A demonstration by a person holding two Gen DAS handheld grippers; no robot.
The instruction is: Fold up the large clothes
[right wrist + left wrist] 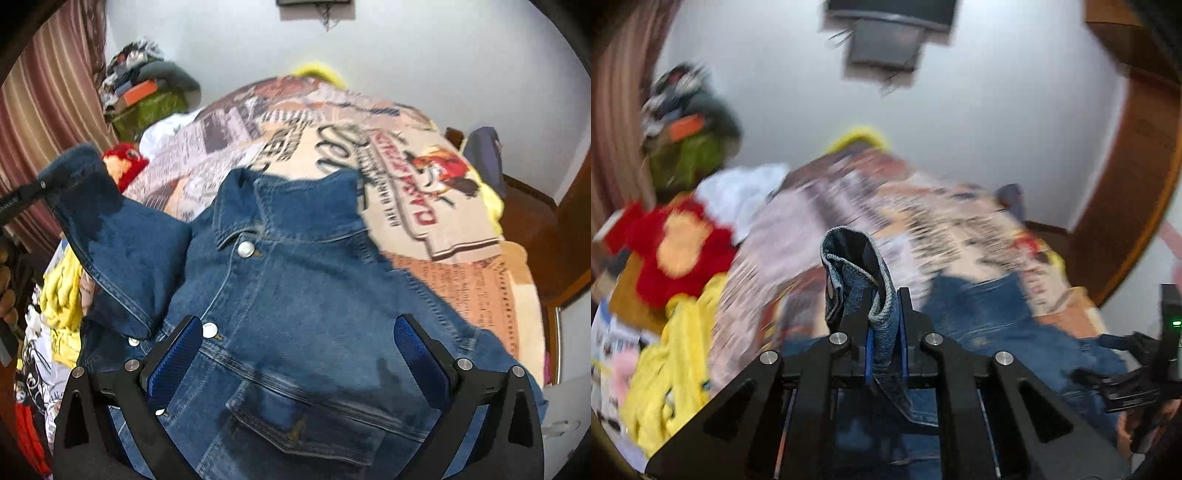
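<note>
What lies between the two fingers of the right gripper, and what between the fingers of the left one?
Right wrist view: the right gripper stands open over the denim jacket front. Left wrist view: the left gripper pinches a jacket cuff.

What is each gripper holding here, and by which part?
Left gripper pinches the denim jacket by its sleeve cuff. Right gripper holds nothing, jaws open.

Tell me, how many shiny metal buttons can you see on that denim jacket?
4 on the denim jacket: one under the collar, one lower on the placket, one left of it, one beside the right gripper's left finger. Folds may hide more.
</note>
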